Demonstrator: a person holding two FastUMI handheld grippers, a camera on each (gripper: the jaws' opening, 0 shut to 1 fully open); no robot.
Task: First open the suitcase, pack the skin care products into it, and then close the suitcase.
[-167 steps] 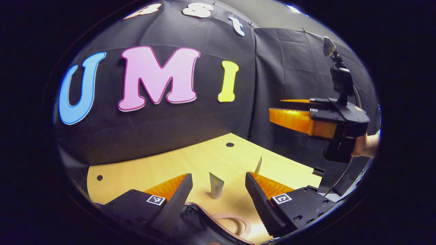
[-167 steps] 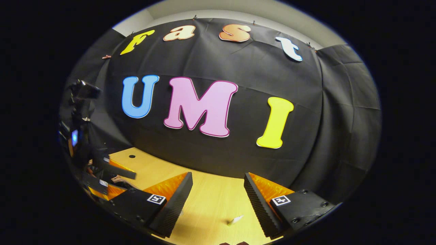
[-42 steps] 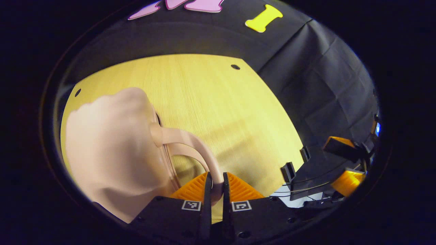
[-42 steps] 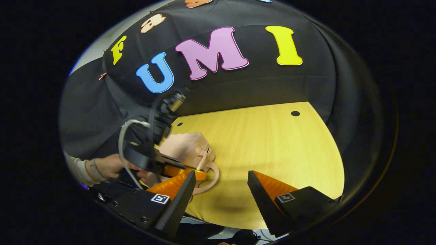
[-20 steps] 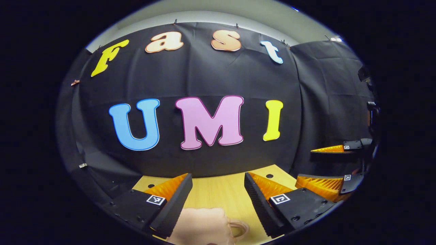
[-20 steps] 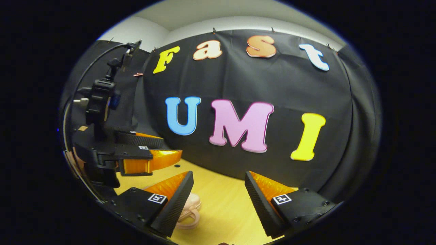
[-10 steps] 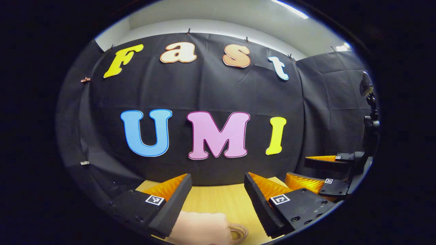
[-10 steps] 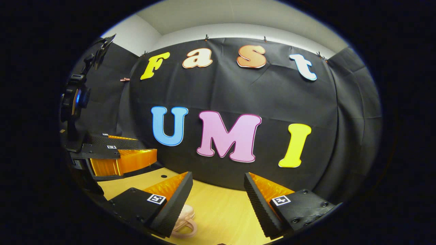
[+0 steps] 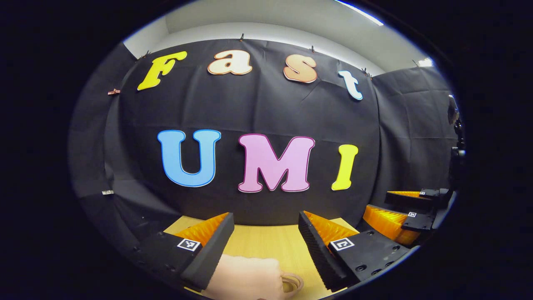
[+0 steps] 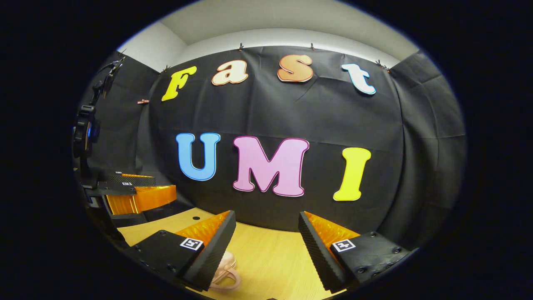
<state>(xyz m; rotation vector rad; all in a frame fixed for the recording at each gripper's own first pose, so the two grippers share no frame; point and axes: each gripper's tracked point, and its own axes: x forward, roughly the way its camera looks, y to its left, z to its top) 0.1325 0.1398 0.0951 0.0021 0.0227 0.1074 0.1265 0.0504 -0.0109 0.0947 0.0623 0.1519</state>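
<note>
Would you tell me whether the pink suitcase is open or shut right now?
Shut, apparently: the suitcase shows a smooth closed shell beside its handle, with no interior visible.

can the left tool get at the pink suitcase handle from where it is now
Probably yes. The left tool is open and the suitcase lies on the table just below its fingers, with the handle facing free and nothing between them. It would need to drop down.

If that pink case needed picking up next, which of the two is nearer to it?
Left, probably. The left hand-held gripper hangs open right over the pink case; from the right hand-held gripper it lies off to the left.
</note>
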